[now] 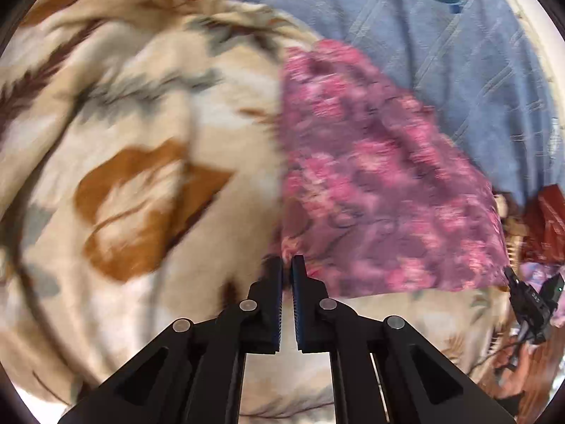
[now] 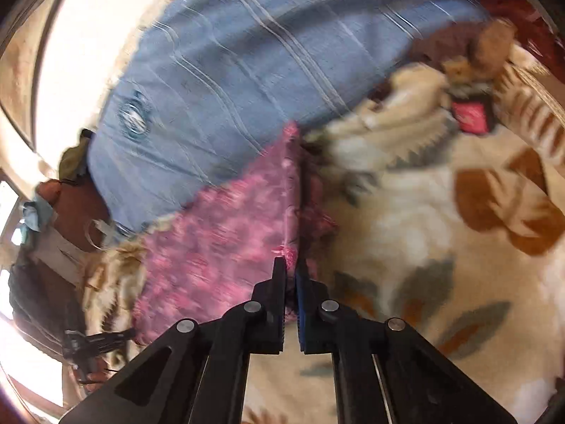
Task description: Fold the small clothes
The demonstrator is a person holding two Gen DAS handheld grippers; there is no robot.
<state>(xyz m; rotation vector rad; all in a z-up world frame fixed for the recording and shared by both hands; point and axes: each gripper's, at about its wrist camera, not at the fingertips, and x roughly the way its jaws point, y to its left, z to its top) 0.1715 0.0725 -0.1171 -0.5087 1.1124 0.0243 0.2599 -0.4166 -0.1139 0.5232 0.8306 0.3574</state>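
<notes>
A small pink floral garment (image 1: pixel 381 183) hangs stretched above a cream blanket with brown leaf shapes (image 1: pixel 141 162). My left gripper (image 1: pixel 287 259) is shut on the garment's near left corner. In the left wrist view the right gripper (image 1: pixel 510 277) shows at the garment's far right corner. In the right wrist view my right gripper (image 2: pixel 290 265) is shut on a corner of the pink garment (image 2: pixel 219 233), whose edge runs straight away from the fingertips. The left gripper (image 2: pixel 129 334) shows small at the lower left, at the other corner. Both views are blurred.
A person in a blue patterned shirt (image 1: pixel 441 53) stands right behind the garment; the shirt also fills the top of the right wrist view (image 2: pixel 247 53). The cream blanket (image 2: pixel 441 229) covers the surface below. A pink-and-black object (image 2: pixel 471 115) lies on the blanket at the far right.
</notes>
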